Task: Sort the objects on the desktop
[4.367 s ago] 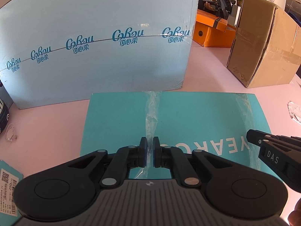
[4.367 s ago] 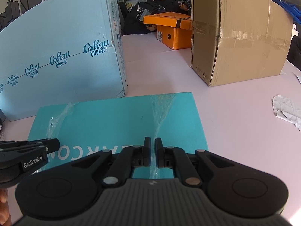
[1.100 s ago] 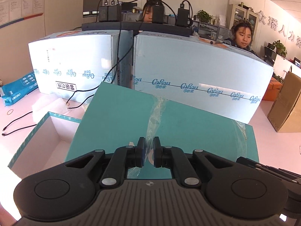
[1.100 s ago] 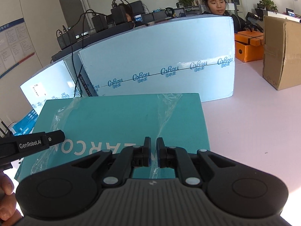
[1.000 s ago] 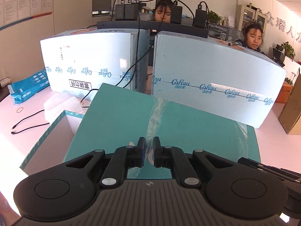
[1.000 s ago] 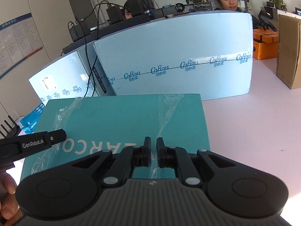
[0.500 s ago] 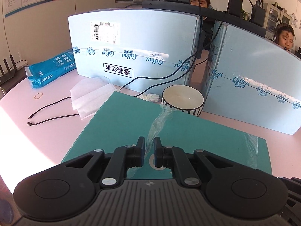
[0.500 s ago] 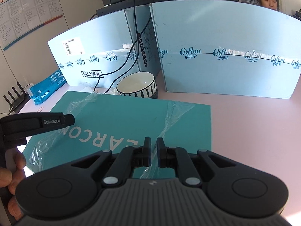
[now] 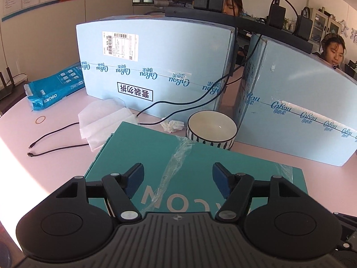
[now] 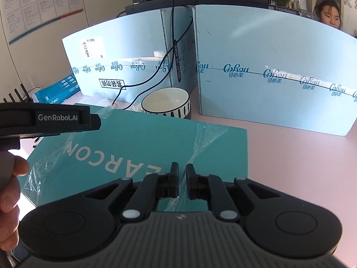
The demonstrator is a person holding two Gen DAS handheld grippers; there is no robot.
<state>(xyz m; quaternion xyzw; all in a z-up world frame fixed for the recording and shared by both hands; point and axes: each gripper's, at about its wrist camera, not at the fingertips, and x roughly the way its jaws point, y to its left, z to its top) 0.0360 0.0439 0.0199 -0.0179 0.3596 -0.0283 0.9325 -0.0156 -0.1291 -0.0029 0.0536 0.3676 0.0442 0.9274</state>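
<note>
The left gripper (image 9: 178,179) has its jaws spread wide, holding nothing, with the blue pads (image 9: 133,178) hovering over the near edge of a flat teal box lid (image 9: 200,167). The right gripper (image 10: 182,183) has its jaws nearly pressed together, a thin gap between them, pinching the near edge of the same teal lid (image 10: 138,147) where a strip of loose clear plastic film (image 10: 207,138) crosses it; whether the fingers grip card, film or both cannot be told. In the right wrist view the left gripper (image 10: 44,120) juts in from the left above the lid, with the person's bare hand (image 10: 11,192) below it. The lid lies flat on the pink table (image 9: 44,138), white lettering on its top and two strips of film across it. Just beyond its far edge stands one white bowl (image 9: 212,127) with dark striped sides, upright and empty. Beside the bowl sits one crumpled white tissue (image 9: 173,125). Left of the lid lies a folded white foam sheet (image 9: 104,120), partly under the lid's corner. Behind these stand two large pale blue cartons (image 9: 156,67), side by side with a gap between them where black cables (image 9: 189,109) run down onto the table. Farther left lie one blue packet (image 9: 55,89) and one rubber band (image 9: 40,120).
</note>
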